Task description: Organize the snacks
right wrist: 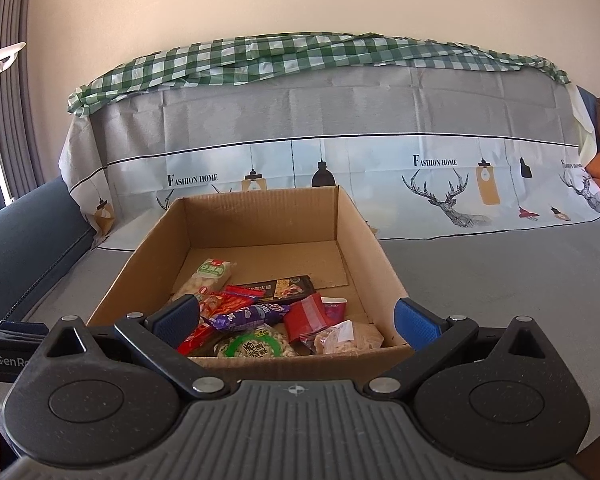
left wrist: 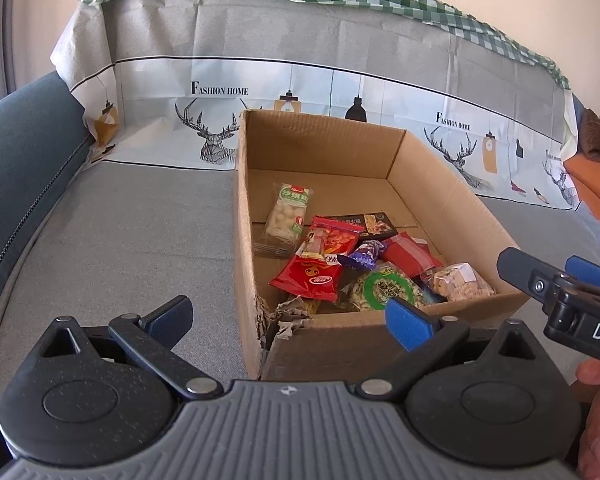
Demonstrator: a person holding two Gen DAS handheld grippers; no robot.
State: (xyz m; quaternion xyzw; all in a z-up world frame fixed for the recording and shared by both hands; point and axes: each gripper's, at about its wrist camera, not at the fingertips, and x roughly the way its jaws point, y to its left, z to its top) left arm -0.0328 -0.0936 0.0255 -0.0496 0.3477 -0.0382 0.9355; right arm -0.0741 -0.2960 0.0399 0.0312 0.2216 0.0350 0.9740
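Right now you are holding both grippers in front of an open cardboard box [right wrist: 364, 236] that is sitting on a grey sofa cover [right wrist: 500, 280], with the deer-and-lamp printed cloth [right wrist: 440, 184] hanging behind it and a green checked cloth [right wrist: 300, 56] lying along the top. Your left gripper [left wrist: 288, 316] is hovering just short of the box's torn near-left corner, its jaws spread wide and gripping nothing; one blue pad is sitting over the grey cover outside the box, the other over the near wall. Your right gripper [right wrist: 296, 316] is facing the box head-on, its jaws also spread wide and empty, framing the pile of snacks at the near end. In that pile a purple candy wrapper [right wrist: 248, 316] is lying across a red snack packet [right wrist: 216, 316], with a round green-labelled pack [right wrist: 256, 346] just in front of it and a clear bag of pale biscuits [right wrist: 348, 338] touching the near wall on the right. A red sachet [right wrist: 306, 316] is leaning between them, a black bar pack [right wrist: 280, 288] is lying behind, and a green-topped rice-cracker pack [right wrist: 210, 276] is resting nearest the left wall. From the left wrist view your right gripper [left wrist: 540, 280] is showing at the right edge, beside the box's right wall.
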